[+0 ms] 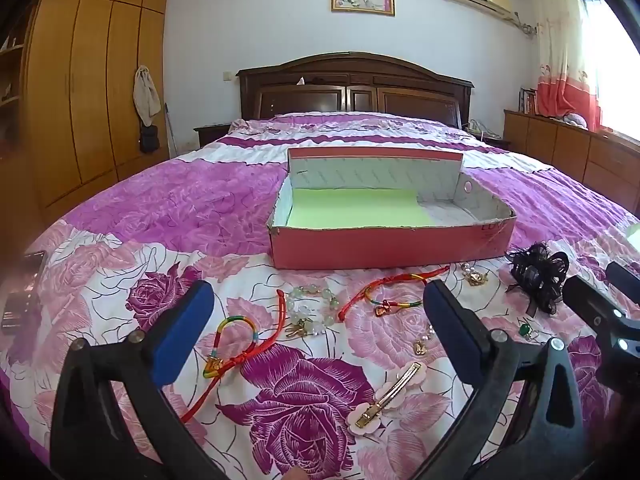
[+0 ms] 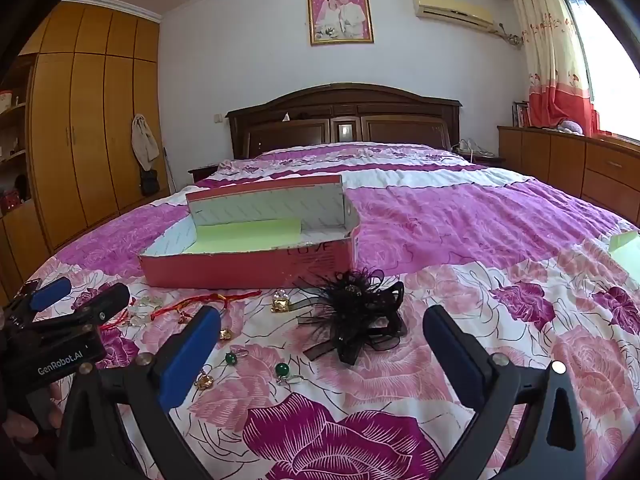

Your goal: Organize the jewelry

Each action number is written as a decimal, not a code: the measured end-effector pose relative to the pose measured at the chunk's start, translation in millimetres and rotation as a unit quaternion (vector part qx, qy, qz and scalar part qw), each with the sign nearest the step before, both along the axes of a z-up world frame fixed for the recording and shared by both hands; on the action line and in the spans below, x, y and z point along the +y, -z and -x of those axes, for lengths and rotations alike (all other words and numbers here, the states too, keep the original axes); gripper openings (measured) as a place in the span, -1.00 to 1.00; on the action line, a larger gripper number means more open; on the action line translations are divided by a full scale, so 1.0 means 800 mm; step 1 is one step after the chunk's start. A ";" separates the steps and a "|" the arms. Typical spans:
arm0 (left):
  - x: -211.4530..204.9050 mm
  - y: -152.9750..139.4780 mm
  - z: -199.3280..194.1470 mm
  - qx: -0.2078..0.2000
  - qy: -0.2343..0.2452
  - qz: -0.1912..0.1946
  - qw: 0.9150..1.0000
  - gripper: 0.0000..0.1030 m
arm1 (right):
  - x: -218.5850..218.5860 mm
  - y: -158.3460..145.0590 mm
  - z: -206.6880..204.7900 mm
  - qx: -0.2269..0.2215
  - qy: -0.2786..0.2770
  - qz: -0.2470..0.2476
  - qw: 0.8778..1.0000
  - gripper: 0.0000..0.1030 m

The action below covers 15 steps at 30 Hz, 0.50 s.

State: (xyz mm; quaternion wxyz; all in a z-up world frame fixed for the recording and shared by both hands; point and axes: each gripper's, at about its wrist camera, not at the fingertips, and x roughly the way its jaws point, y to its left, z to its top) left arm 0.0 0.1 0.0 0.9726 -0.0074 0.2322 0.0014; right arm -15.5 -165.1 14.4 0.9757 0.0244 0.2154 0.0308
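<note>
An open pink box (image 1: 384, 246) (image 2: 240, 266) with a green lining lies on the bed. Before it, jewelry is scattered on the floral bedspread: a pale green bead bracelet (image 1: 314, 306), red cord bracelets (image 1: 392, 286) (image 1: 236, 340), a gold hair clip (image 1: 390, 396), green-stone rings (image 2: 282, 372) and a black lace hair piece (image 1: 538, 276) (image 2: 356, 320). My left gripper (image 1: 318, 312) hovers open over the bracelets, nothing between its blue pads. My right gripper (image 2: 320, 340) hovers open just short of the black hair piece. Neither touches anything.
The bed (image 2: 460, 216) stretches back to a dark wooden headboard (image 1: 356, 88). A wooden wardrobe (image 1: 92, 92) stands on the left and low cabinets (image 2: 580, 168) under a curtained window on the right. A pale green sheet (image 2: 626, 248) lies at the right edge.
</note>
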 end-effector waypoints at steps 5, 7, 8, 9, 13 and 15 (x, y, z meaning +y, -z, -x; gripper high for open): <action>0.000 0.000 0.000 -0.002 0.000 -0.003 1.000 0.90 | 0.000 0.000 0.000 0.000 -0.001 -0.003 1.000 1.00; 0.000 0.000 0.000 -0.002 0.000 -0.004 1.000 0.90 | -0.001 0.000 0.001 -0.001 -0.001 -0.005 1.000 1.00; 0.000 0.000 0.000 -0.003 0.000 -0.003 1.000 0.90 | -0.001 0.000 0.001 -0.001 -0.001 -0.005 1.000 1.00; 0.000 0.000 0.000 -0.003 0.000 -0.003 1.000 0.90 | -0.001 0.000 0.001 -0.001 -0.001 -0.005 1.000 1.00; 0.000 0.000 0.000 -0.003 0.000 -0.003 1.000 0.90 | -0.001 0.000 0.000 -0.001 0.000 -0.006 1.000 1.00; 0.000 0.000 0.000 -0.003 0.000 -0.003 1.000 0.90 | -0.001 0.001 0.000 0.000 0.000 -0.006 1.000 1.00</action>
